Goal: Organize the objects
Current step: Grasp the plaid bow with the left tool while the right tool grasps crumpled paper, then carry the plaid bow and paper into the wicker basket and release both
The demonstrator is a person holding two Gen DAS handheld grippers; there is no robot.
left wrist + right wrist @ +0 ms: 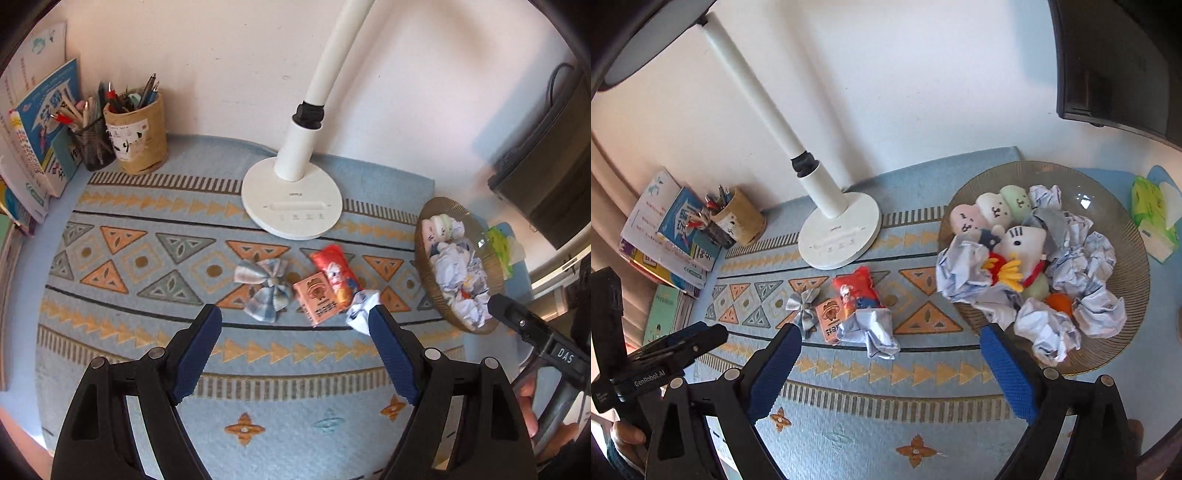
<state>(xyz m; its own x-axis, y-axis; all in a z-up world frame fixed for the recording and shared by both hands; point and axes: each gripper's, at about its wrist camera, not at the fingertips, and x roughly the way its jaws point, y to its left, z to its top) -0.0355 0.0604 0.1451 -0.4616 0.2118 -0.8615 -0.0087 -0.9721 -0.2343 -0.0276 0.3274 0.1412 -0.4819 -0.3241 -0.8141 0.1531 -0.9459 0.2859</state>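
Note:
On the patterned blue mat (155, 266) lie a plaid fabric bow (264, 290), an orange small box (319, 297), a red snack packet (334, 273) and a crumpled paper ball (360, 312). The same bow (804, 308), box (831, 319), packet (855, 290) and paper ball (873, 330) show in the right wrist view. My left gripper (295, 317) is open and empty, hovering just before these items. My right gripper (890, 336) is open and empty, over the paper ball. A brown ribbed bowl (1123, 229) at right holds plush toys (993, 214) and several paper balls (1097, 310).
A white desk lamp base (291, 206) stands behind the items. Pen holders (135, 136) and stacked books (33, 147) sit at the back left. A green tissue pack (1152, 218) lies right of the bowl (428, 280). A dark monitor (546, 173) is at the far right.

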